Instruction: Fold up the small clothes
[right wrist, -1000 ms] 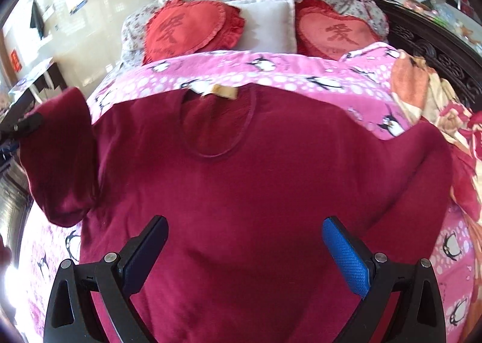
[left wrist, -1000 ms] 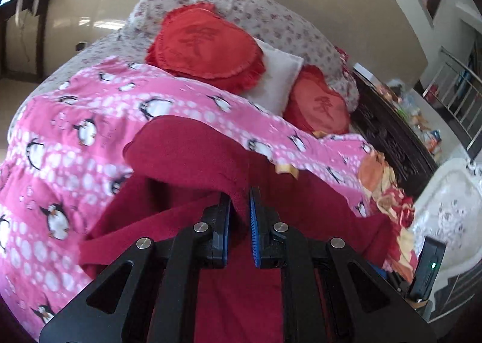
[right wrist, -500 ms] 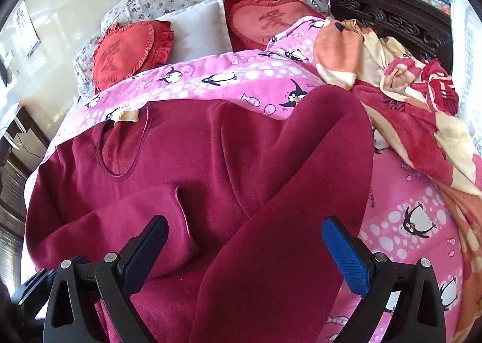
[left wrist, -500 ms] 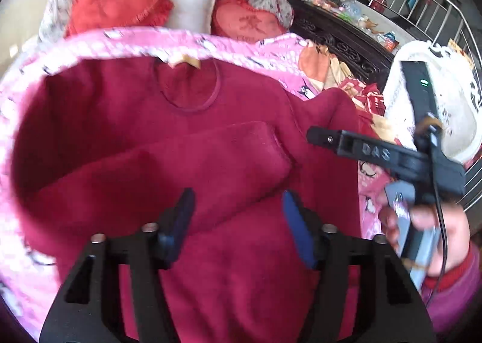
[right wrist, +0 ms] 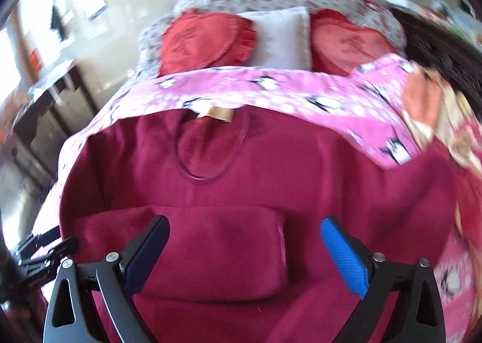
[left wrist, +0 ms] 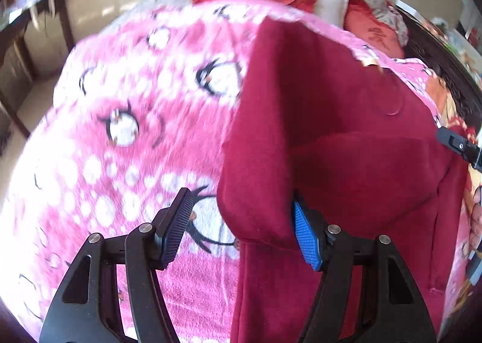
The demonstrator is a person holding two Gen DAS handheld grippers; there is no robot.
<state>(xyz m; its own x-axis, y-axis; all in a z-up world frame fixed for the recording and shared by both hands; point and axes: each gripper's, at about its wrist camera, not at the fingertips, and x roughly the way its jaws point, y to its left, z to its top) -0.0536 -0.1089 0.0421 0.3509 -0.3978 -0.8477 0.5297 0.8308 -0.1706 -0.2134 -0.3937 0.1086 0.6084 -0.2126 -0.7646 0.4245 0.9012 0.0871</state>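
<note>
A dark red long-sleeved sweater (right wrist: 301, 162) lies face up on the pink penguin blanket (left wrist: 135, 132), a tan label (right wrist: 218, 114) at its neckline. One sleeve (right wrist: 211, 252) is folded across the chest. My right gripper (right wrist: 245, 252) hovers over that sleeve's cuff end with its jaws wide and closing; the pads do not press the cloth. My left gripper (left wrist: 241, 231) is open at the sweater's left side. The folded side edge (left wrist: 256, 192) sits between its fingers, close against the blue pad (left wrist: 305, 237).
Two red heart cushions (right wrist: 205, 41) and a white pillow (right wrist: 286, 38) lean on a floral bolster at the bed's head. Orange and red bedding (right wrist: 436, 108) is bunched at the right. A dark wooden side piece (left wrist: 436, 50) runs behind it, and a dark desk (right wrist: 51, 108) stands left.
The left gripper opened and let go of the sleeve, which now lies folded across the chest. It then dropped to the sweater's left edge. The right gripper swung right, then back over the chest.
</note>
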